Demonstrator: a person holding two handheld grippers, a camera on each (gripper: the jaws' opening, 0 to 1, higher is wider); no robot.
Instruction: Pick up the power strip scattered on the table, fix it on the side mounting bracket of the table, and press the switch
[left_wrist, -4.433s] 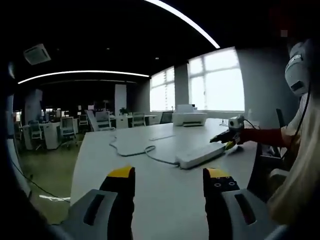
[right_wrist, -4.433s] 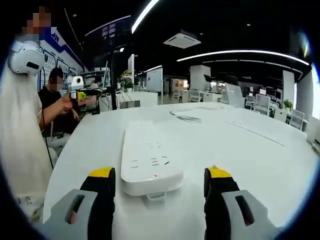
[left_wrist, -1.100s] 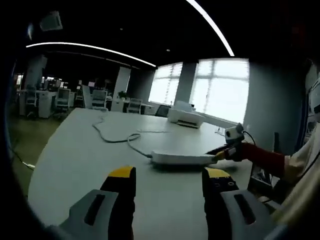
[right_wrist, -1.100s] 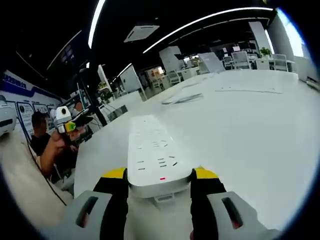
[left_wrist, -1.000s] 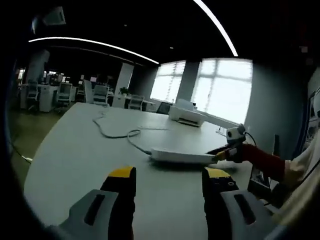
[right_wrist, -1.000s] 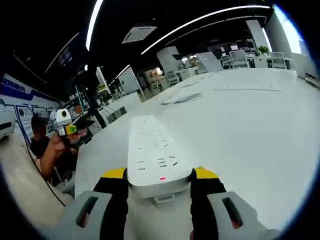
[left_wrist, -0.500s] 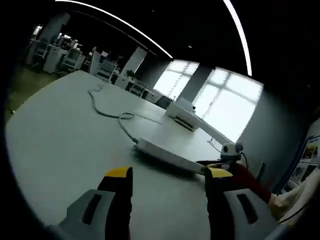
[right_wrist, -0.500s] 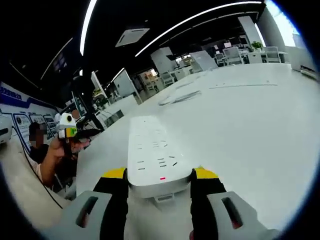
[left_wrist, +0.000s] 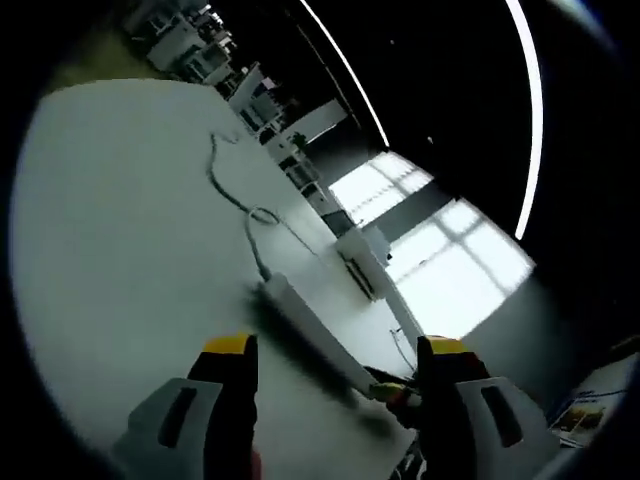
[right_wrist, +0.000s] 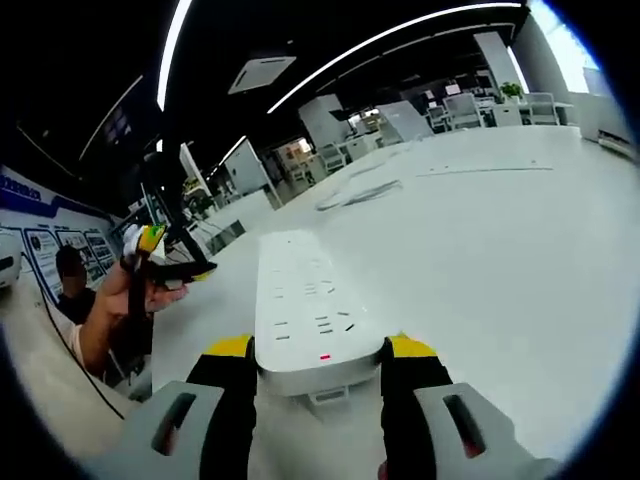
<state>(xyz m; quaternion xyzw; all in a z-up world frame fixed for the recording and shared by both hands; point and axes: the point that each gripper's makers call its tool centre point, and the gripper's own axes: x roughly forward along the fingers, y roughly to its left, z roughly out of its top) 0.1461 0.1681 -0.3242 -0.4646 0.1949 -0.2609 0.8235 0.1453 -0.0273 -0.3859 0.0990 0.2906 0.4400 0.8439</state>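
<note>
White, rigid power strip (right_wrist: 305, 305) sits pinched at its end in my right gripper (right_wrist: 318, 358); light, cord-dragged. Left gripper (left_wrist: 335, 352) spread, empty.

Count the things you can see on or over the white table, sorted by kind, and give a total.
Power strip: 1, held at its near end by the right tongs
Cable running from the strip across the table: 1
Printer at the far edge: 1
Tongs: 2, counting the open left tongs
Total: 5
</note>
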